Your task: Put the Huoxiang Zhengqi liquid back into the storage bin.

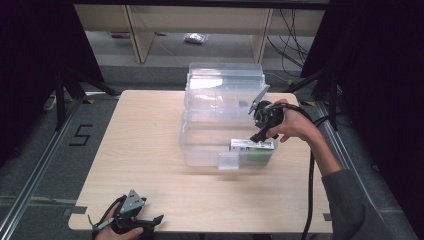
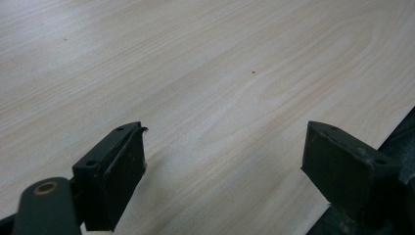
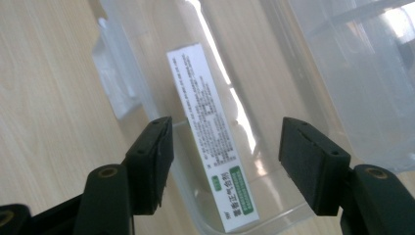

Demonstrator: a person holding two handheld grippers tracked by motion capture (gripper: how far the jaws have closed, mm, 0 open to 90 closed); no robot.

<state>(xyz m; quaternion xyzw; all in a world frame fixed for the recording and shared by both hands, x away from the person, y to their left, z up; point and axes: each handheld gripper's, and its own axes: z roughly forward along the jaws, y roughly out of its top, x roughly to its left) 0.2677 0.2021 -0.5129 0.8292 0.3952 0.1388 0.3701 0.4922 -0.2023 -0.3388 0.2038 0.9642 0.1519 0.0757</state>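
A: High view, bottom left of the frame: the left gripper [image 1: 150, 221] lies idle on the bench [image 1: 150, 150], jaws spread, nothing between them.

B: And past it, right of centre?

A: The right gripper [image 1: 262, 134] hangs over the clear plastic bin [image 1: 200, 150], jaws spread and touching nothing. Just below it the white-and-green carton [image 1: 252, 145] lies inside the bin, at its near right corner.

B: The right gripper view agrees: the carton [image 3: 208, 132] lies in the bin [image 3: 274, 63] below the jaws, free of both pads.

A: So I judge the placing step done; the carton is released.

B: Next move, then?

A: Probably lifting the gripper clear of the bin wall without clipping it, then dealing with the lid [image 1: 225, 80], which stands open at the far side, upper centre.

B: Count?

A: One carton, one bin with one hinged lid, two grippers, one bench.
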